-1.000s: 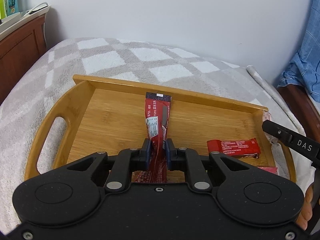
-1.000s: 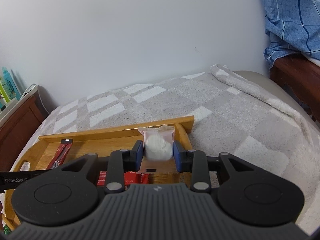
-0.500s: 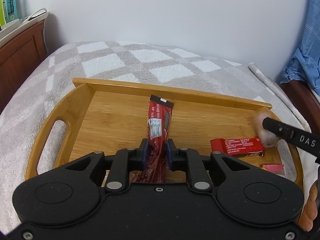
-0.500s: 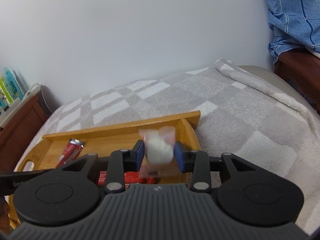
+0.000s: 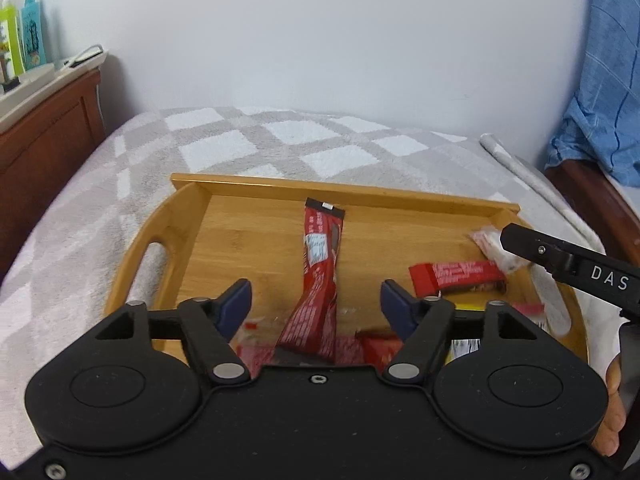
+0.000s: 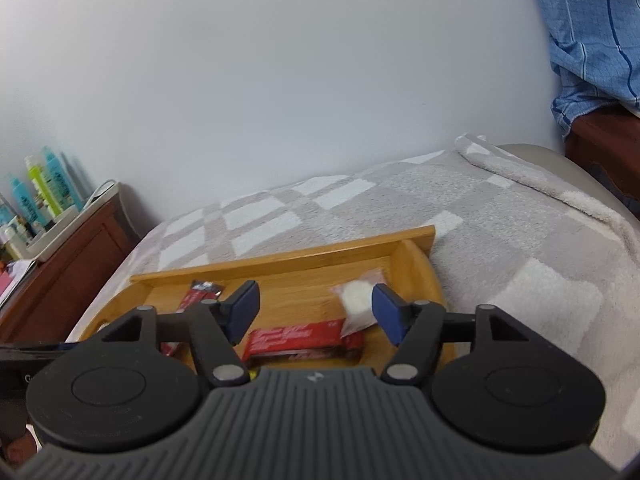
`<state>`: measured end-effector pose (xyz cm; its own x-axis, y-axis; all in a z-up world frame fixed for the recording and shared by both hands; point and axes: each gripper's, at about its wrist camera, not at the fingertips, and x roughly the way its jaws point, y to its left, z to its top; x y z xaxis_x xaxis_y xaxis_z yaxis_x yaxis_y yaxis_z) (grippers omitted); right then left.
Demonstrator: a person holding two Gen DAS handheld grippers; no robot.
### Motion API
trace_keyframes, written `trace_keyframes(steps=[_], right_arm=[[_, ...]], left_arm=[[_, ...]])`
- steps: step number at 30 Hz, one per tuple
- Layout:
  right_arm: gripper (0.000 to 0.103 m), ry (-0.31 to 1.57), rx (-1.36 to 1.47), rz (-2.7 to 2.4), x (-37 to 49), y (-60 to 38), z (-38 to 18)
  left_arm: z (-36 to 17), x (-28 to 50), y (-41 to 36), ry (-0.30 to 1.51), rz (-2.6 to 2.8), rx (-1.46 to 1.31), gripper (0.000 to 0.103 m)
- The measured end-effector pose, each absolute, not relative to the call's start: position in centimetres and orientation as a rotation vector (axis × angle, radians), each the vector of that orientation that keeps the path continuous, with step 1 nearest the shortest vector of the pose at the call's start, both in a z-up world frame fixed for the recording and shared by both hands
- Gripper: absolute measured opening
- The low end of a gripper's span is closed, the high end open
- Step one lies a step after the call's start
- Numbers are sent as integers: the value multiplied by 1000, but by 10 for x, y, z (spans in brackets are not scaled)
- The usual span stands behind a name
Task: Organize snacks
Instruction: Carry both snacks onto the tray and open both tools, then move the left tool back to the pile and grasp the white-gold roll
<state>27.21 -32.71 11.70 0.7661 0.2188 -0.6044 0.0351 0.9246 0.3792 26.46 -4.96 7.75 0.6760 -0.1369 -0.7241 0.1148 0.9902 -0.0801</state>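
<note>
Bamboo tray (image 5: 188,216) on blanket-covered bed (image 5: 100,184); snacks inside.
Left gripper (image 5: 316,306) jaws just opened, long red packet (image 5: 320,280) lying free between; right gripper (image 6: 316,312) likewise spread, white snack pouch (image 6: 356,304) released at tray's right end.

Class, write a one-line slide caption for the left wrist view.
Open left tongs over a long red packet lying in the wooden tray on a checked blanket.

Checked grey blanket (image 5: 248,144), blue cloth (image 6: 592,32), bottles (image 6: 44,192) on wooden cabinet (image 5: 44,136).
</note>
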Motion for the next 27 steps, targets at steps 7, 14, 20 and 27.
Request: trace_keyframes(steps=[7, 14, 20, 27], right_arm=[[87, 673, 348, 124, 238, -312, 127], [91, 619, 308, 108, 206, -303, 136], [93, 626, 317, 115, 182, -294, 132], [102, 620, 261, 110, 154, -276, 131]], left_arm=[[83, 230, -43, 783, -144, -11, 81], [84, 193, -37, 764, -173, -19, 84], [82, 165, -33, 751, -182, 0, 87], [73, 137, -27, 751, -196, 23, 89]])
